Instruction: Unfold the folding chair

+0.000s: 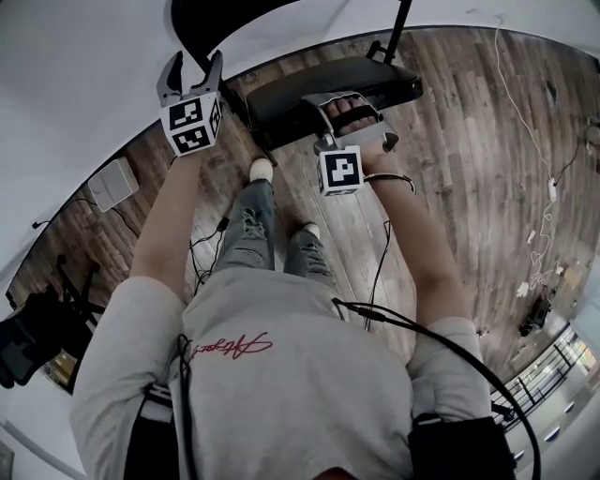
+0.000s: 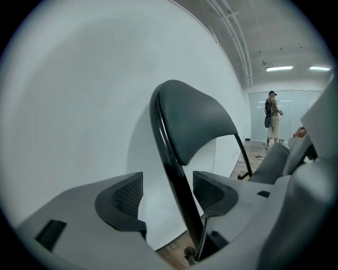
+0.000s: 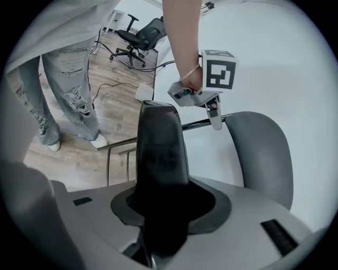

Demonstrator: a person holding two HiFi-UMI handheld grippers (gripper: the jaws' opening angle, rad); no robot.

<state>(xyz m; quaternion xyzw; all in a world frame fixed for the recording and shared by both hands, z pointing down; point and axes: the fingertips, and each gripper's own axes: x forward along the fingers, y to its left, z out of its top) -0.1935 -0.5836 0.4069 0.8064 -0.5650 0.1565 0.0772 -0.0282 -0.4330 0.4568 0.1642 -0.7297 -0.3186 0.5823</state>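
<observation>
The folding chair stands against a white wall, its black seat (image 1: 323,94) tipped toward me and its curved backrest (image 1: 216,19) above. In the head view my left gripper (image 1: 195,64) sits at the backrest's side. The left gripper view shows the black frame tube (image 2: 177,179) running between the left gripper's (image 2: 168,192) spread jaws, with a gap on the left side. My right gripper (image 1: 352,111) is shut on the seat's front edge. In the right gripper view the seat (image 3: 158,147) fills the space between the right gripper's (image 3: 161,203) jaws.
A white box (image 1: 112,183) and cables (image 1: 380,272) lie on the wood floor. An office chair (image 3: 140,37) stands behind my legs (image 3: 68,95). A person (image 2: 272,116) stands far off down the room. The white wall (image 2: 79,105) is close behind the folding chair.
</observation>
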